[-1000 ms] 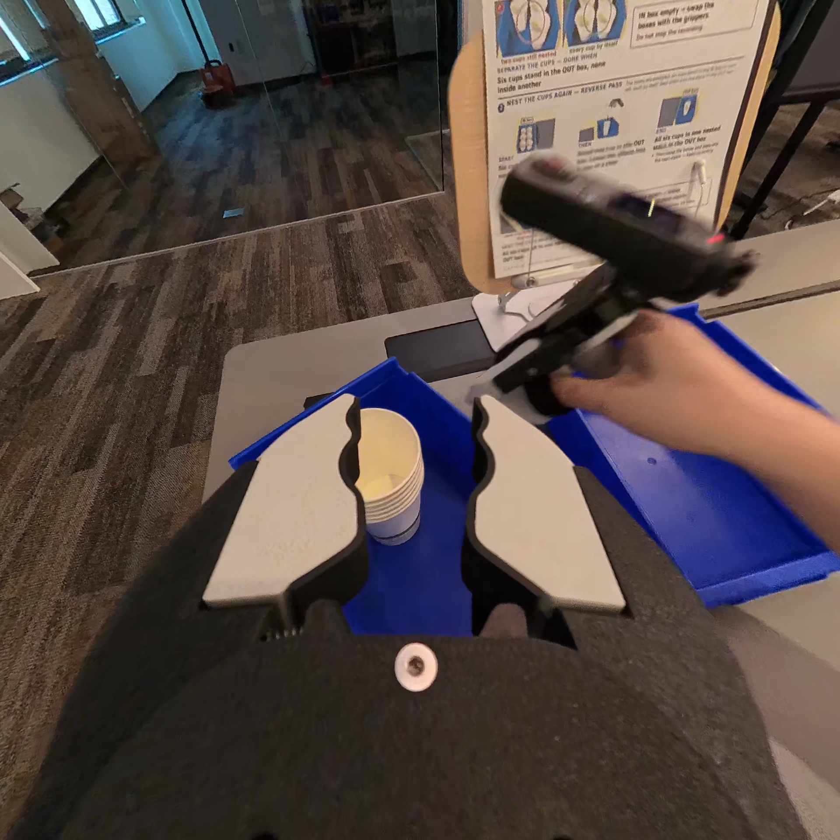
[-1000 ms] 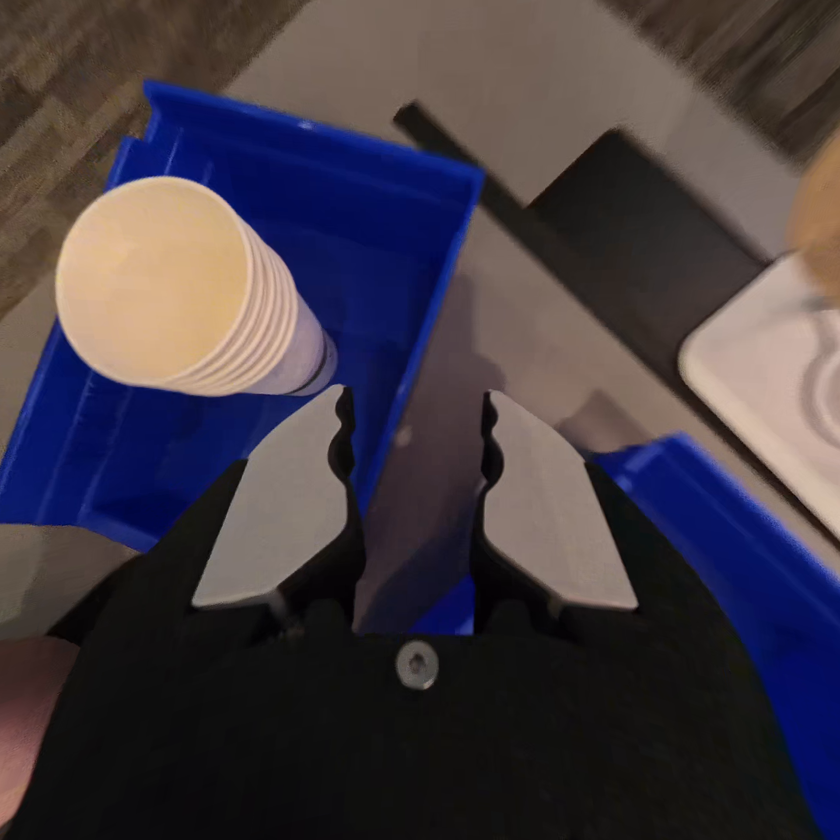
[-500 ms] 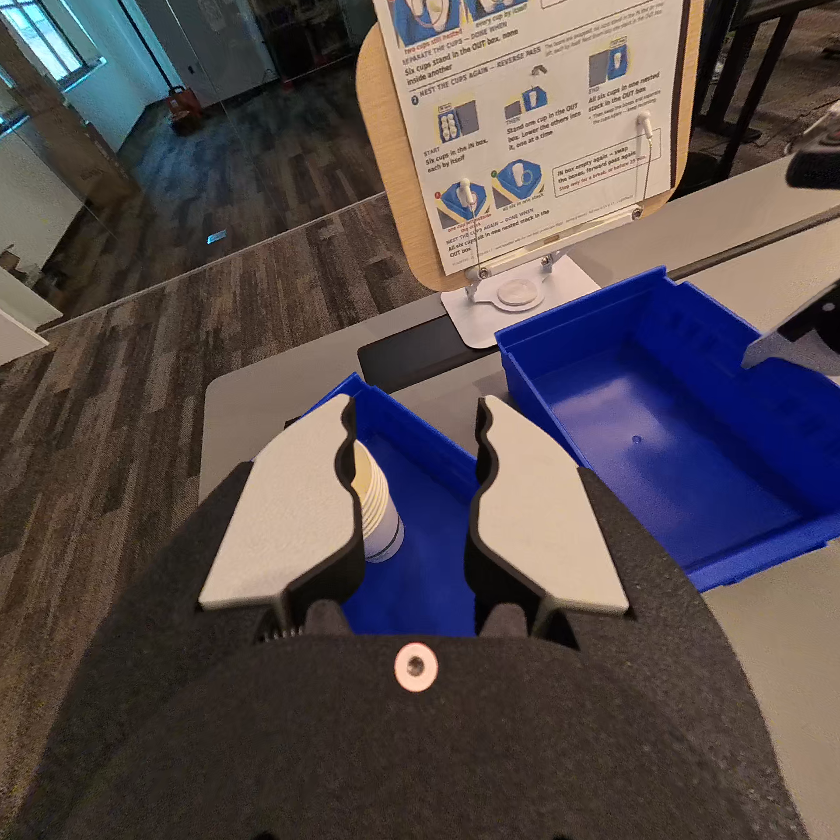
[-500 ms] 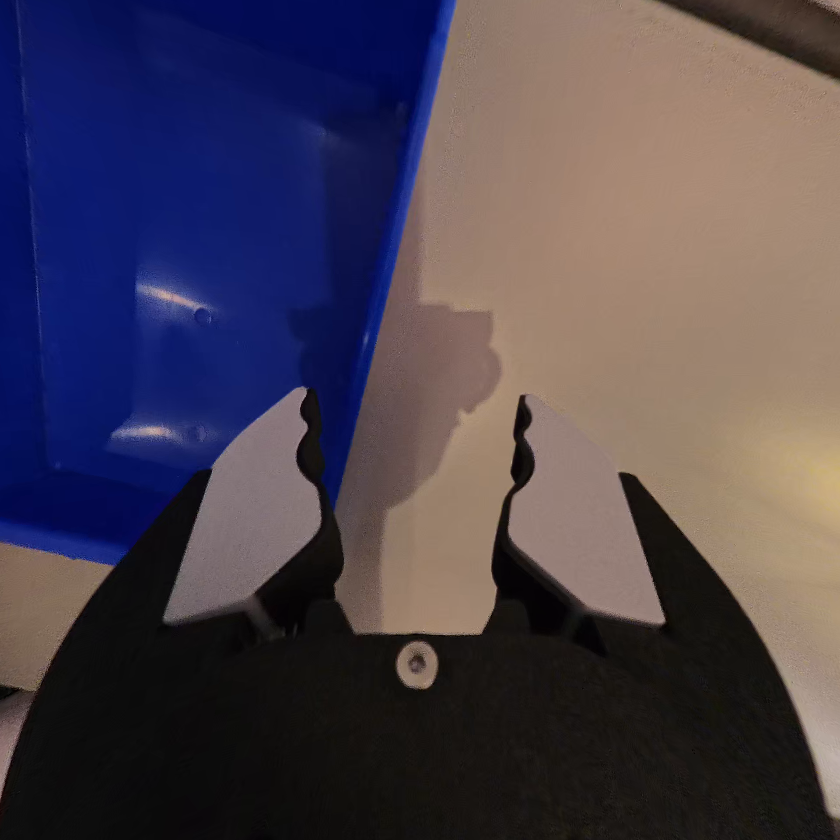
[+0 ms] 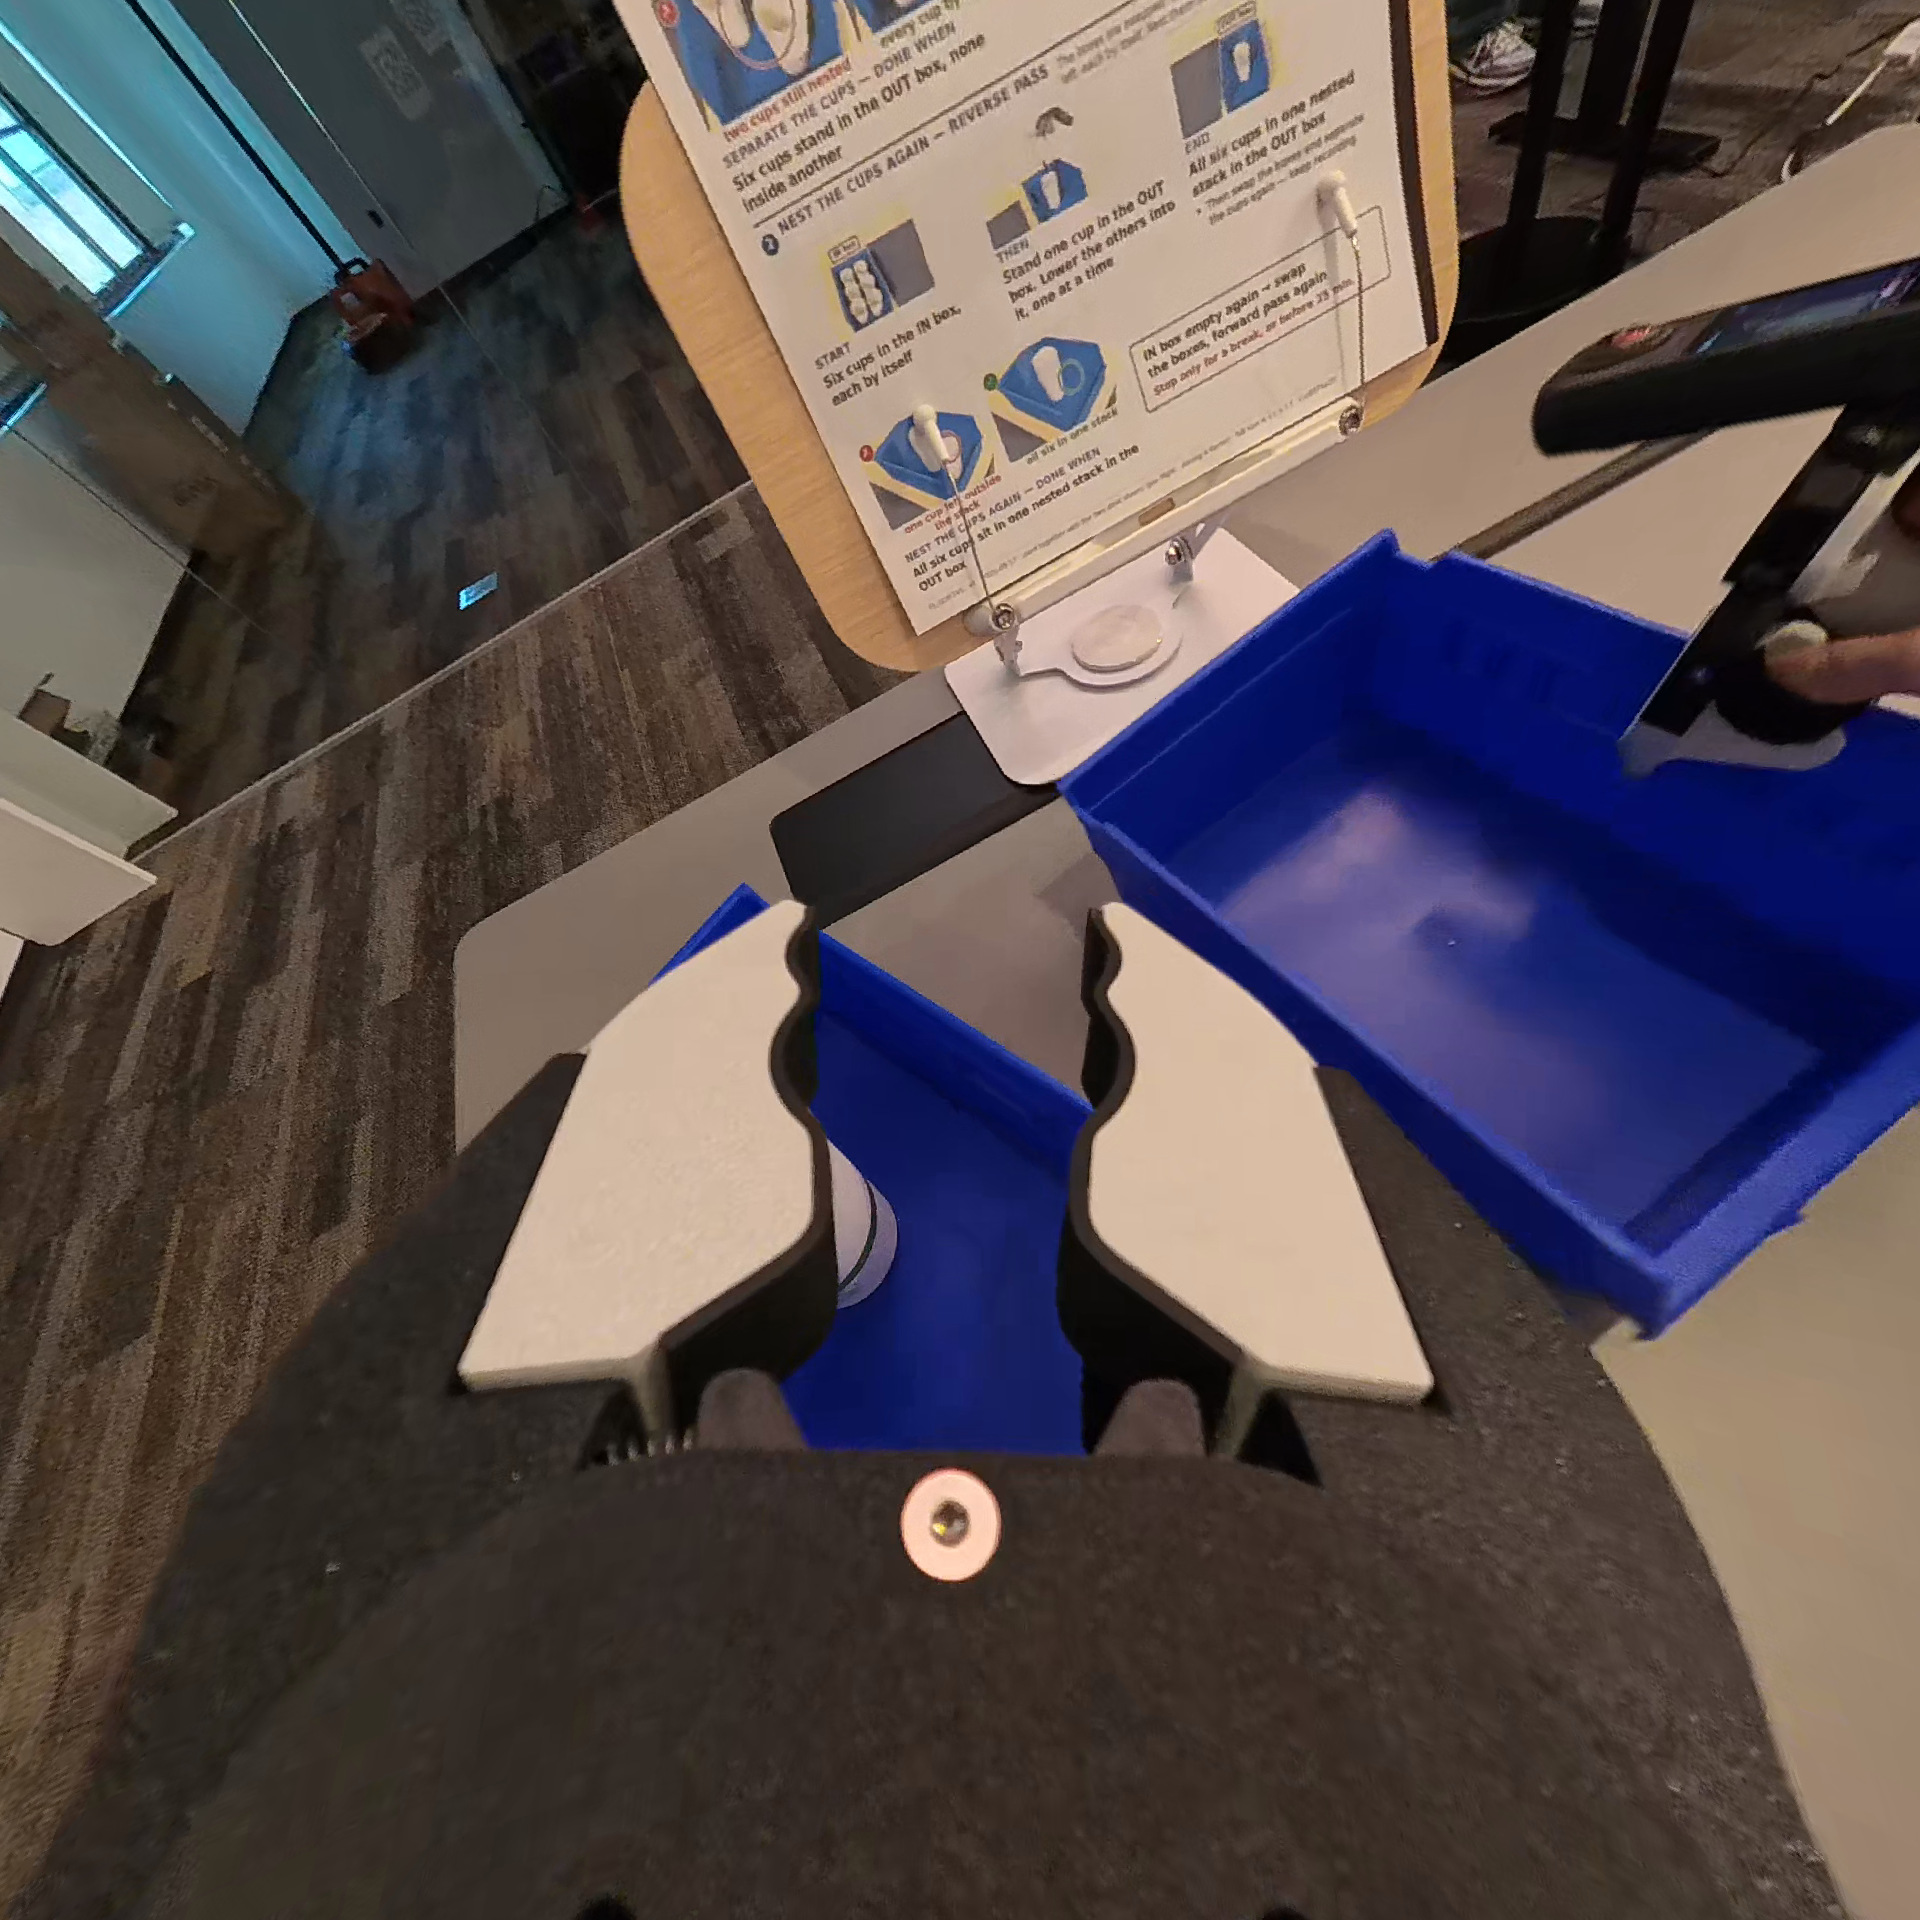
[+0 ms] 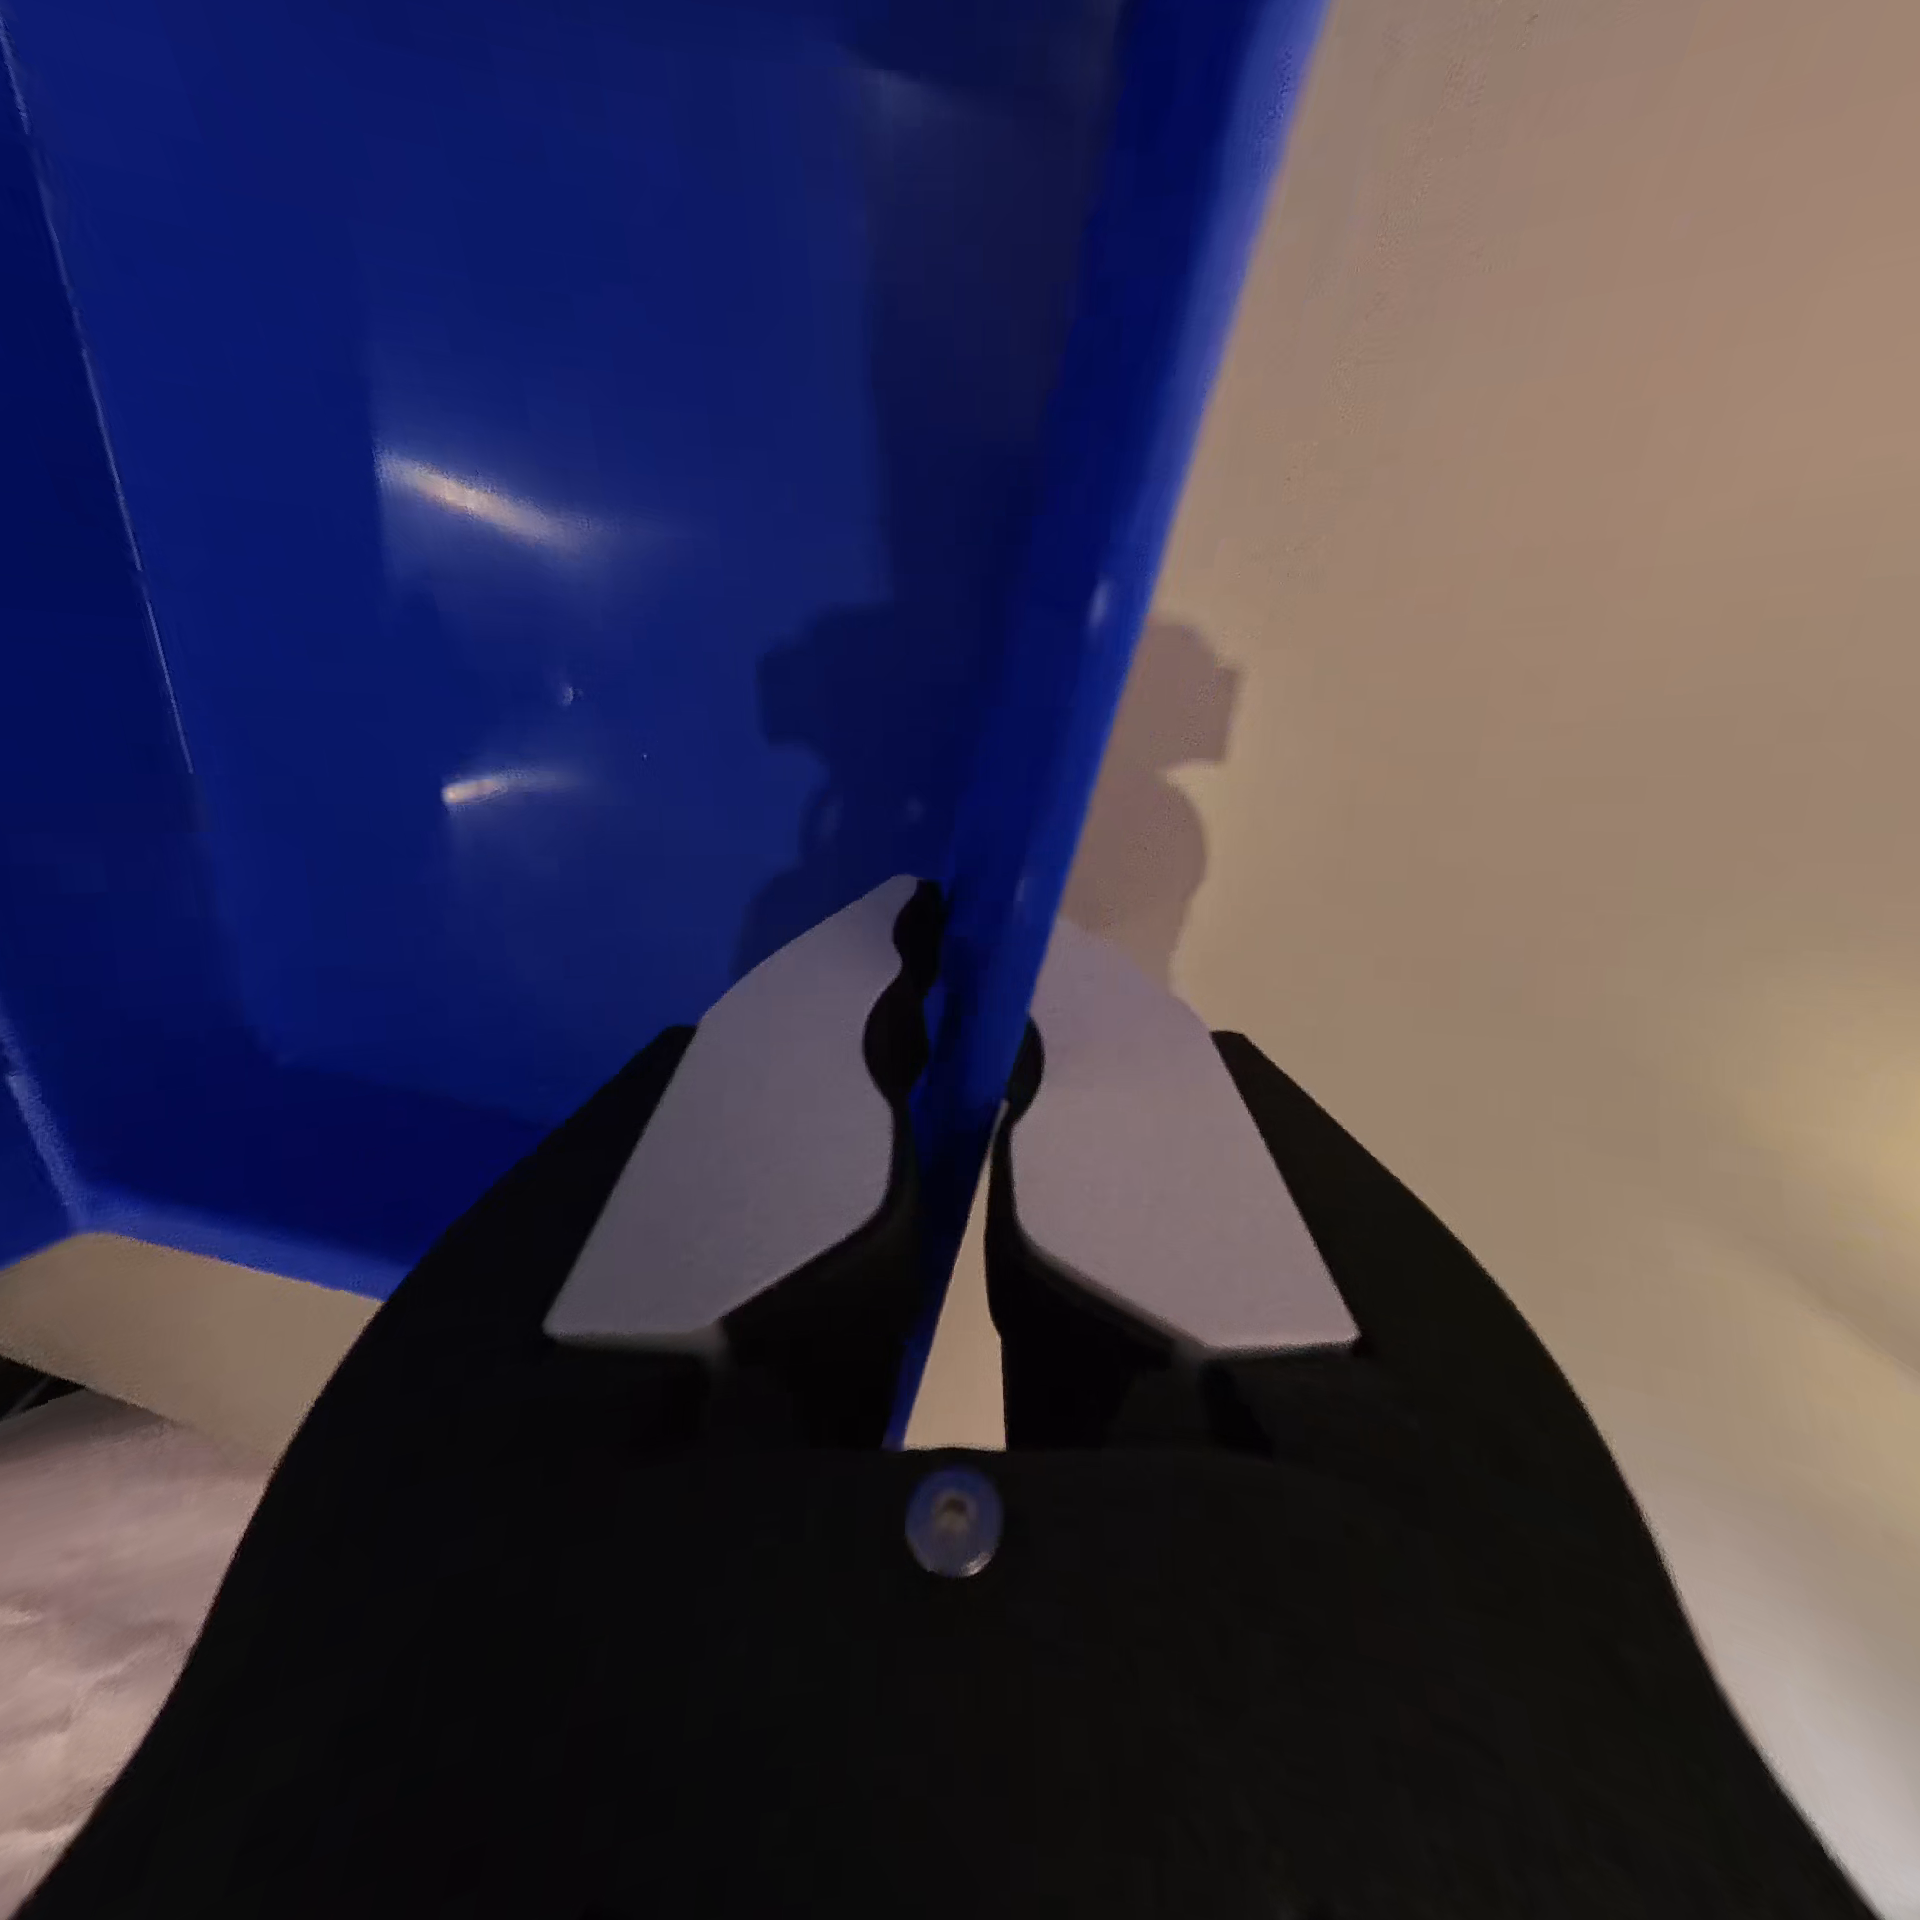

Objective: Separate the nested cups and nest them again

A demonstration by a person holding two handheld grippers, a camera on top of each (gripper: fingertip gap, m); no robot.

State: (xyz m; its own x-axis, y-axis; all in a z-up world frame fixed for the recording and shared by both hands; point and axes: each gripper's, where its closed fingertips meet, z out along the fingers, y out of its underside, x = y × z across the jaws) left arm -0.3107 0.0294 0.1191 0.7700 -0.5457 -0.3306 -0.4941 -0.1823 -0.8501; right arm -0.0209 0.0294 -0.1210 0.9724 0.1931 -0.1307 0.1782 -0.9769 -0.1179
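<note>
From my remote seat this reads as an office turned into a data-collection workspace. I see a grey table with a printed instruction sheet on a wooden stand at about one o'clock. Wood-pattern flooring runs off toward ten o'clock, past a glass partition, white walls, a window and a grey door at eleven o'clock.
</note>
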